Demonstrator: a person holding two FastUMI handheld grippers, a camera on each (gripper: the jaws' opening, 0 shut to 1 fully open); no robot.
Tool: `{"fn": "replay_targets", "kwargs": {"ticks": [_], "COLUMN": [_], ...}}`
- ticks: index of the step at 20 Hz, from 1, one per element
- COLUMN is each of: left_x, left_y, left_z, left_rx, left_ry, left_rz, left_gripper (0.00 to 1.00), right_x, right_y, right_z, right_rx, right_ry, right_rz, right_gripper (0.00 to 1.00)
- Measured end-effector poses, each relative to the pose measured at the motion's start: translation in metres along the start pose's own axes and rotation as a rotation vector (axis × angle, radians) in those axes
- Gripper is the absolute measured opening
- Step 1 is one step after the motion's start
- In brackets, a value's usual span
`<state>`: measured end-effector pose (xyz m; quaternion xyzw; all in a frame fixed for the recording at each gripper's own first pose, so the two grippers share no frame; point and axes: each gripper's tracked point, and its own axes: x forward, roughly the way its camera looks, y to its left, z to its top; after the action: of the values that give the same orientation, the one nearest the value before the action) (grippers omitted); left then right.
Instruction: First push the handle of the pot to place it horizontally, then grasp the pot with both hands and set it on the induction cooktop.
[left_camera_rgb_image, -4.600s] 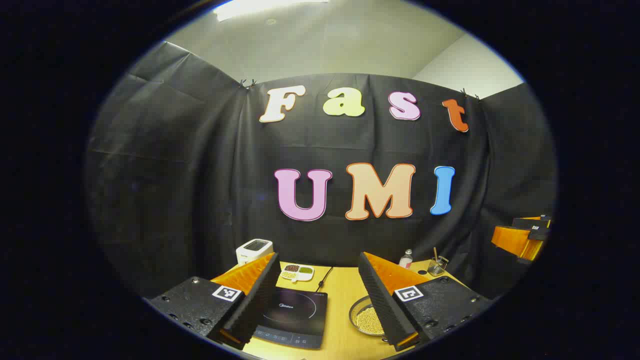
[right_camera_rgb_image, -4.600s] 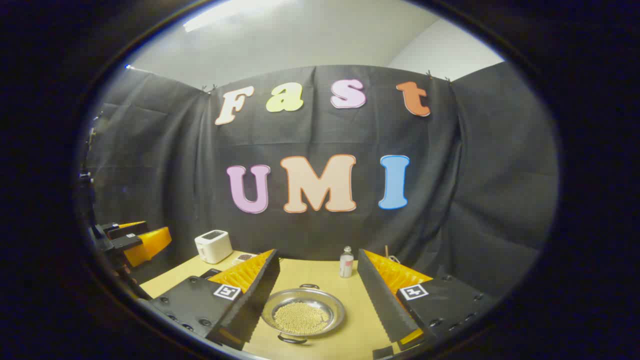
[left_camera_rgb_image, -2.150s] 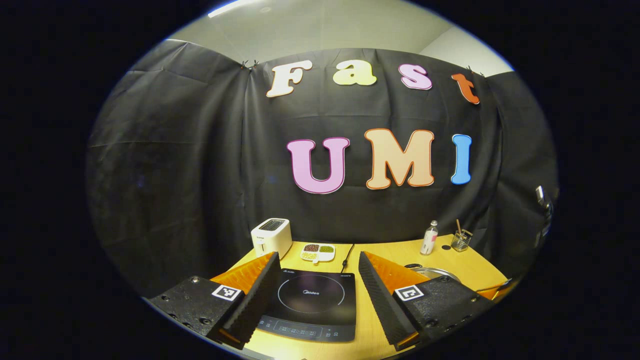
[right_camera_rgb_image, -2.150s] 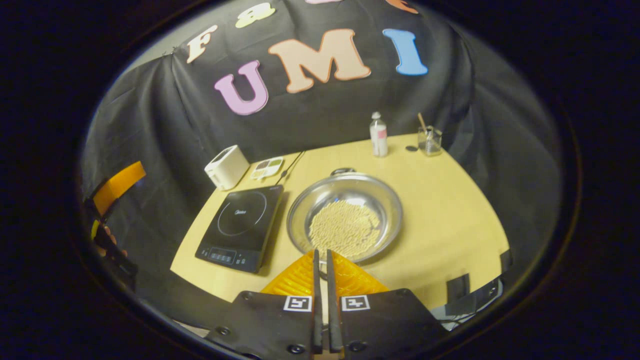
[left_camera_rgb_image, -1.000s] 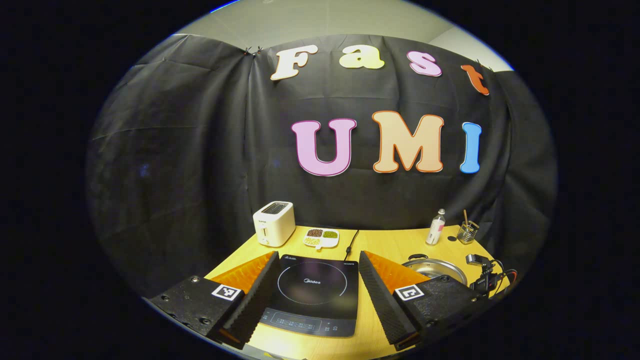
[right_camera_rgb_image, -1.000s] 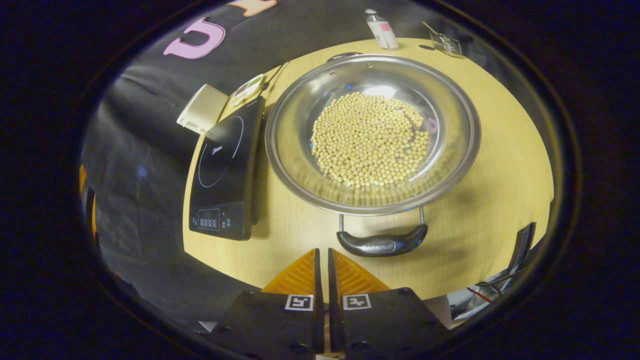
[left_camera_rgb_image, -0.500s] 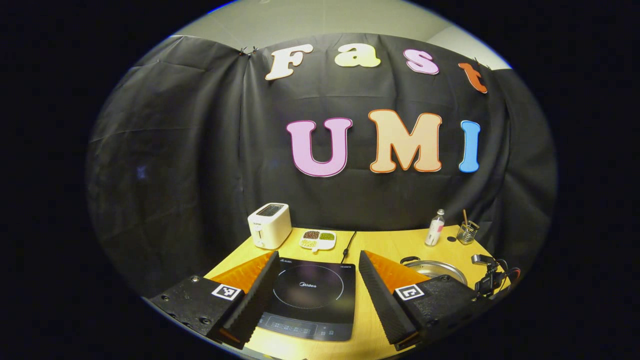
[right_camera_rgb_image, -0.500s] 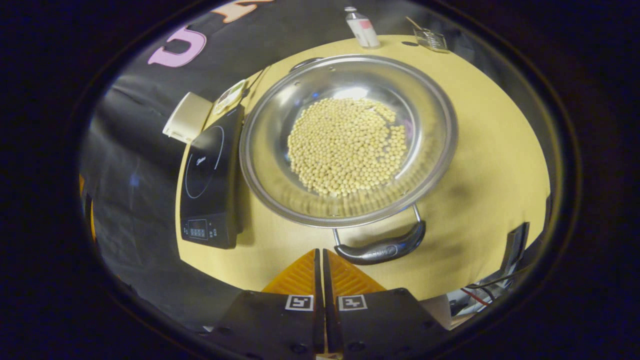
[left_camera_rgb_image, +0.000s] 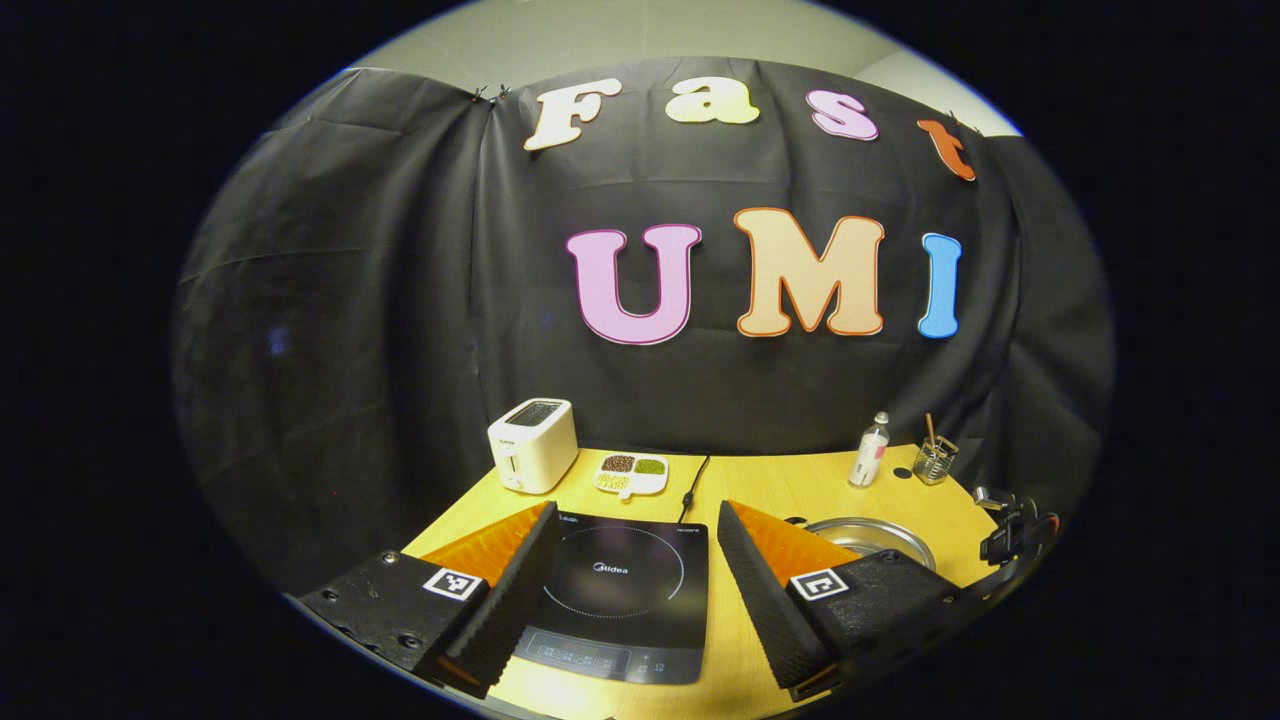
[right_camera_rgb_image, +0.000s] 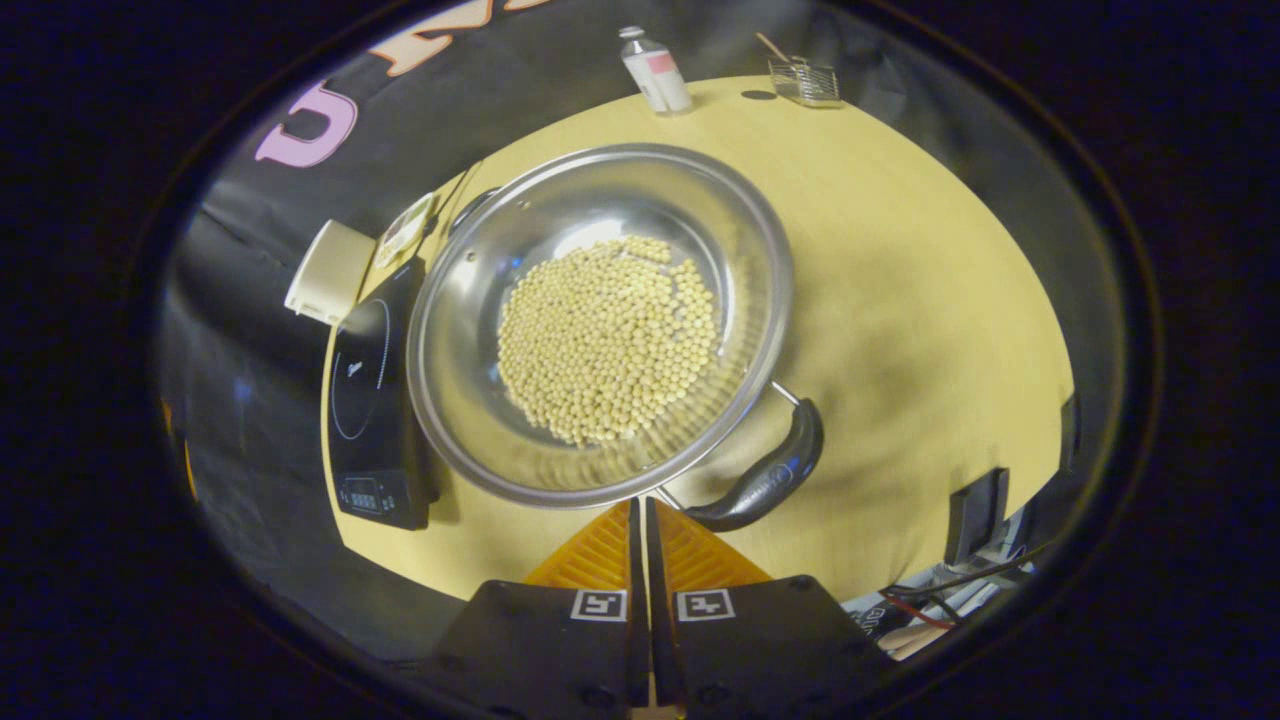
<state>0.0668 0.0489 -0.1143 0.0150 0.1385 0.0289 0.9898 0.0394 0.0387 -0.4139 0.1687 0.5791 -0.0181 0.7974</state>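
The right gripper (right_camera_rgb_image: 640, 520), fingers pressed together on nothing, is nudging the pot's near handle (right_camera_rgb_image: 765, 478), and the pot (right_camera_rgb_image: 600, 320) of beans has swung round since half a second ago: the handle now points off to the right instead of straight at the gripper. I'd say the turning step is under way but unfinished. The pot sits on the table (right_camera_rgb_image: 930, 280) just beside the cooktop (right_camera_rgb_image: 365, 400). The left gripper (left_camera_rgb_image: 635, 560) hangs spread apart above the cooktop (left_camera_rgb_image: 620, 590).
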Motion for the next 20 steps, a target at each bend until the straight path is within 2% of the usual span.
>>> {"fn": "replay_targets", "kwargs": {"ticks": [2, 3, 4, 10, 12, 15, 20], "left_x": [0.004, 0.006, 0.008, 0.017, 0.020, 0.024, 0.026], "left_y": [-0.004, -0.006, -0.007, -0.028, -0.037, -0.051, -0.070], "left_z": [-0.002, -0.003, -0.005, -0.010, -0.012, -0.014, -0.018], "left_rx": [-0.003, -0.001, 0.002, 0.031, 0.031, 0.032, -0.015], "left_ry": [0.006, 0.009, 0.014, 0.032, 0.040, 0.055, 0.068], "left_rz": [-0.008, -0.008, -0.006, 0.004, 0.013, 0.037, 0.075], "left_gripper": [0.96, 0.93, 0.96, 0.96, 0.93, 0.96, 0.95], "right_x": [0.001, 0.002, 0.002, -0.001, -0.001, 0.004, 0.008], "right_y": [-0.009, -0.014, -0.019, -0.048, -0.055, -0.060, -0.064], "right_z": [0.007, 0.009, 0.014, 0.041, 0.052, 0.067, 0.091], "right_rx": [0.005, 0.009, 0.013, 0.021, 0.026, 0.021, 0.002], "right_ry": [0.000, 0.000, -0.001, -0.009, 0.000, 0.027, 0.049], "right_rz": [-0.020, -0.026, -0.033, -0.069, -0.057, -0.038, -0.015], "right_gripper": [0.04, 0.04, 0.04, 0.04, 0.04, 0.04, 0.05]}}
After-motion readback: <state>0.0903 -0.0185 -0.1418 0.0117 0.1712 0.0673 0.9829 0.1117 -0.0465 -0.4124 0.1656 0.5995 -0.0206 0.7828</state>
